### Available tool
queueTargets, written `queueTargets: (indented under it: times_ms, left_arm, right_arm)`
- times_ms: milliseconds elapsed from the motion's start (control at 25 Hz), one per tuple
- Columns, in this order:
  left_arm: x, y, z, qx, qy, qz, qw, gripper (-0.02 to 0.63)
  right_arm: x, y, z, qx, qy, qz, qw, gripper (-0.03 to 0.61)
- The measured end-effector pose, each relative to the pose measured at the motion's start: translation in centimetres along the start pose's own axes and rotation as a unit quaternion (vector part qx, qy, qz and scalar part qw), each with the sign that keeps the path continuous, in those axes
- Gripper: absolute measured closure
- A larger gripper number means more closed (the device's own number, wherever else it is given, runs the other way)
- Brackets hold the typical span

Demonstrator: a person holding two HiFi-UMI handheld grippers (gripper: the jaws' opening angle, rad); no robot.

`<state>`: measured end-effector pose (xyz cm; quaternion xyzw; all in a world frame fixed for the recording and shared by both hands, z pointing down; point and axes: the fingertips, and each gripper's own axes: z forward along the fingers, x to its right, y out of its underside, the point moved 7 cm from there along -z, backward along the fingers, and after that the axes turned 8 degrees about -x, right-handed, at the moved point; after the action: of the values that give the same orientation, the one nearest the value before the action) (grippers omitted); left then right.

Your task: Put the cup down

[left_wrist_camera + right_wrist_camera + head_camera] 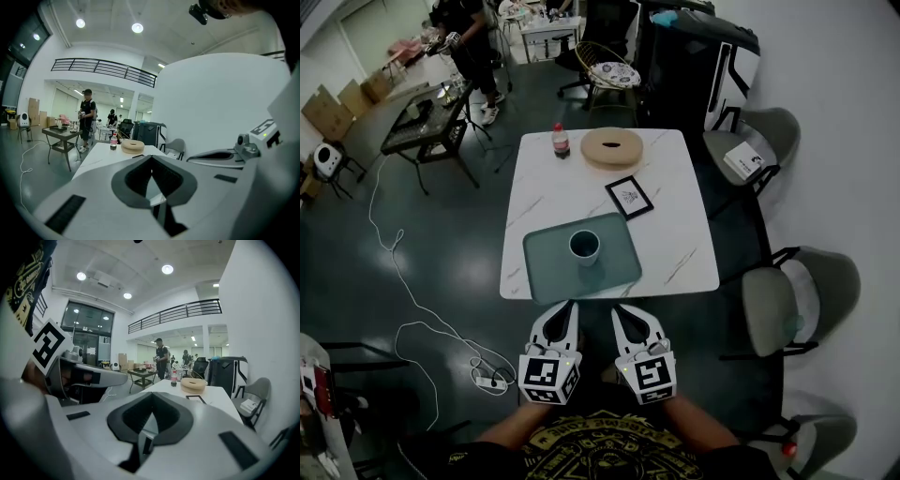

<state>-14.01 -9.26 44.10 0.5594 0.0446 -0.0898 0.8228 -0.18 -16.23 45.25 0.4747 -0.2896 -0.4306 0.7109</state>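
Head view: the dark grey ceramic cup point(584, 246) stands upright at the middle of the grey-green rectangular tray point(546, 267), which lies at the near edge of the white marble-patterned table point(675, 187). The left hand-held gripper point(571, 307) and the right hand-held gripper point(620, 310) hang side by side just off that edge, clear of tray and cup. Left gripper view: jaws together, nothing between them; right gripper view: jaws together, likewise empty.

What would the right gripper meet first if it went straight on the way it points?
Probably the near edge of the green tray, then the cup on it, though the right gripper may pass above.
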Motion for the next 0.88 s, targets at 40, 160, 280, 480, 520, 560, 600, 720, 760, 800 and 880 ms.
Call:
queueTargets:
  times_ms: [40,160,280,480,520,560,600,720,760,800,880]
  left_arm:
    - [0.3,-0.2,-0.5,0.003,-0.001,0.002,1.0,0.603]
    - [1.0,-0.8,-1.7,0.01,-0.008,0.009,0.9999,0.603]
    - [1.1,-1.2,-2.4,0.014,-0.014,0.013,0.9997,0.603]
    - [1.4,-1.9,-3.5,0.019,-0.009,0.023,0.9995,0.603]
    - [1.4,-2.0,-3.7,0.02,-0.006,0.026,0.9994,0.603]
    - [1.4,-2.1,-3.9,0.022,-0.002,0.028,0.9994,0.603]
    - [1.3,-2.2,-4.1,0.023,0.002,0.03,0.9993,0.603]
    - [0.9,-2.4,-4.6,0.027,0.016,0.036,0.9989,0.603]
    - [0.7,-2.5,-4.7,0.029,0.022,0.038,0.9986,0.603]
    - [0.5,-2.7,-4.9,0.03,0.027,0.041,0.9984,0.603]
    - [0.0,-2.8,-5.4,0.031,0.04,0.045,0.9977,0.603]
  right_arm:
    - [-0.1,-0.1,-0.4,0.0,-0.003,0.001,1.0,0.571]
    - [-0.3,-0.7,-1.1,0.005,-0.008,0.005,1.0,0.571]
    - [-0.6,-1.4,-1.5,0.009,-0.013,0.01,1.0,0.571]
    - [-1.3,-1.9,-1.9,0.012,-0.013,0.022,1.0,0.571]
    - [-1.5,-2.0,-1.9,0.012,-0.011,0.023,1.0,0.571]
    - [-1.6,-2.0,-2.0,0.012,-0.008,0.023,1.0,0.571]
    - [-1.8,-2.1,-2.1,0.012,-0.004,0.022,1.0,0.571]
    - [-2.5,-2.4,-2.3,0.014,0.009,0.02,1.0,0.571]
    - [-2.9,-2.6,-2.3,0.015,0.014,0.02,1.0,0.571]
    - [-3.2,-2.8,-2.3,0.016,0.02,0.02,0.999,0.571]
    - [-4.1,-3.2,-2.4,0.018,0.032,0.022,0.999,0.571]
